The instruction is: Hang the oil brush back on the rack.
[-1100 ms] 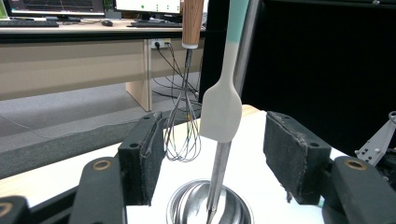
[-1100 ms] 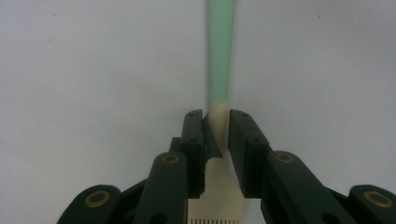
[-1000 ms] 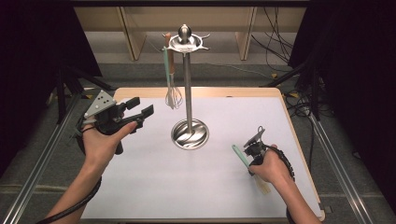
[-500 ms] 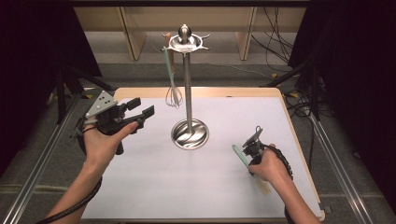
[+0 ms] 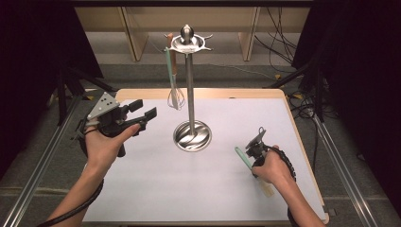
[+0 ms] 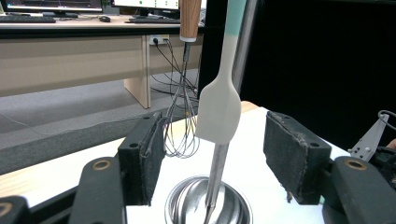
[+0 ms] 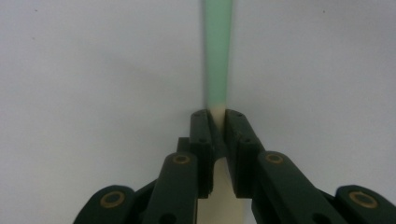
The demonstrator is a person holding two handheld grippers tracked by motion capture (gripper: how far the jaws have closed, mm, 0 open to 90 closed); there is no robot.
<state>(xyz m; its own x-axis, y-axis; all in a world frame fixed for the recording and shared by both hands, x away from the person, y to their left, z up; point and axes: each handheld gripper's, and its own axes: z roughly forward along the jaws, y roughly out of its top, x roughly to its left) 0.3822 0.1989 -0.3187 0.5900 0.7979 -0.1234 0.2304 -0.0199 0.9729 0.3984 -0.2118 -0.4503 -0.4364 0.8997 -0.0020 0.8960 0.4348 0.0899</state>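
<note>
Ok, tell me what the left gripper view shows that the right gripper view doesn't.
Left gripper view: the open left claw facing a hanging white spatula, a whisk and the stand. Right gripper view: the right claw, jaws just closed, clamped on a green-handled spatula. Both: black jaws over the white table.

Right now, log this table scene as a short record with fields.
surface: white mat on a wooden table
stand: metal utensil stand, round base on the mat
hanging: whisk with wooden handle and a spatula, side by side on the stand's hooks
right gripper: jaws have just been closing, now shut on a green-handled spatula lying on the mat
left gripper: jaws open, nothing between them, pointing toward the stand
</note>
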